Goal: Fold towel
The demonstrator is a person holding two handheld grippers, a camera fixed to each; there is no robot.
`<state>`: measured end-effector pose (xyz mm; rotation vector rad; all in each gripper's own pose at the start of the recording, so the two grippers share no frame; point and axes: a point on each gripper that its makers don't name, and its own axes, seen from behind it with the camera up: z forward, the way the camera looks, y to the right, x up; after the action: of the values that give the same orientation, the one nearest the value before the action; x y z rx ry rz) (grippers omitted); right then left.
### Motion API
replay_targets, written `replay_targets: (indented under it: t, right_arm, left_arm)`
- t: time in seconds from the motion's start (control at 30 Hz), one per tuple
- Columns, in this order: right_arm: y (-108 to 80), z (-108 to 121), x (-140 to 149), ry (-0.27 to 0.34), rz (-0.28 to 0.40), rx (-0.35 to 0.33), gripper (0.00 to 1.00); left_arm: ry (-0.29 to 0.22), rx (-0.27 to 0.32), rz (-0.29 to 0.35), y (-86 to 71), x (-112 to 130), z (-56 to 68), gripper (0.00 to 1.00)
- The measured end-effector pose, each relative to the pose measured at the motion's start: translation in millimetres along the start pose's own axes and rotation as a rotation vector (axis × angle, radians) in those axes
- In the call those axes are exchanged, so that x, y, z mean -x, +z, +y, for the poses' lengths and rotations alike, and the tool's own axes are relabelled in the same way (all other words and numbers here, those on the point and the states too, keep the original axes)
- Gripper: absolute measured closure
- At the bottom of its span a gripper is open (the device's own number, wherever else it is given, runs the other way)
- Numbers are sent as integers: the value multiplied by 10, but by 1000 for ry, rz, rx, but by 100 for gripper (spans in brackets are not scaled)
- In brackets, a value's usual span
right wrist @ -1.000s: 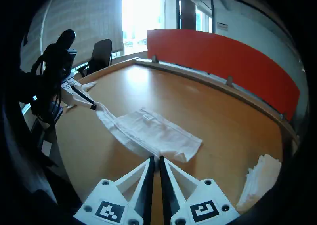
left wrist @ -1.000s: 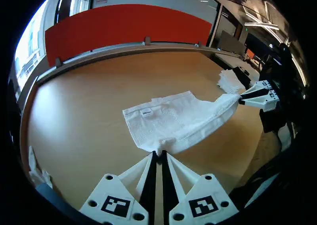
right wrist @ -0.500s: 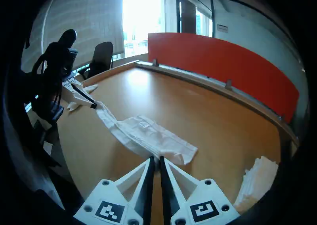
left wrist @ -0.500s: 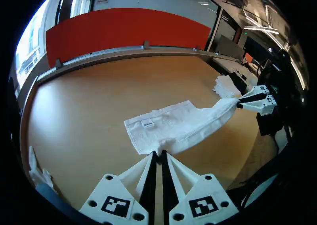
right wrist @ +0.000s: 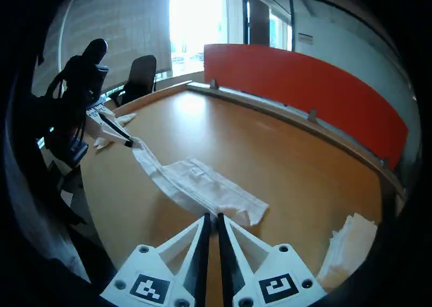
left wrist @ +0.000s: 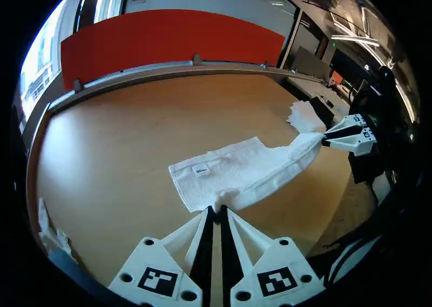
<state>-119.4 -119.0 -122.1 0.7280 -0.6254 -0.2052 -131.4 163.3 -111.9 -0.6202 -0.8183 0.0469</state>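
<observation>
A: The fingers?
B: The left gripper (left wrist: 215,211) pinches one near corner of the white towel (left wrist: 243,166); the right gripper (right wrist: 211,216) pinches the other.
A: And the towel?
B: Stretched between them, its far part flat on the wooden table (left wrist: 135,123), before a red partition (left wrist: 173,37).

Grips towel (left wrist: 237,166) with left gripper (left wrist: 216,209) at 6 o'clock, fingers closed; clamps far end with right gripper (left wrist: 325,139) at 3 o'clock.
</observation>
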Motion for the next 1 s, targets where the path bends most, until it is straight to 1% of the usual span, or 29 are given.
replay_targets:
  t: [0.27, 0.47, 0.77, 1.0]
  right_arm:
    - [18, -5, 32, 0, -8, 0, 90]
    - [78, -27, 121, 7, -30, -8, 90]
    - [260, 5, 301, 1, -80, -11, 90]
    - [423, 73, 370, 22, -97, -8, 90]
  left_arm:
    - [-10, -2, 1, 11, -2, 6, 91]
    - [-14, -12, -12, 53, 67, -16, 91]
    - [-37, -29, -30, 207, 181, -42, 91]
    - [-61, -43, -38, 364, 210, -115, 91]
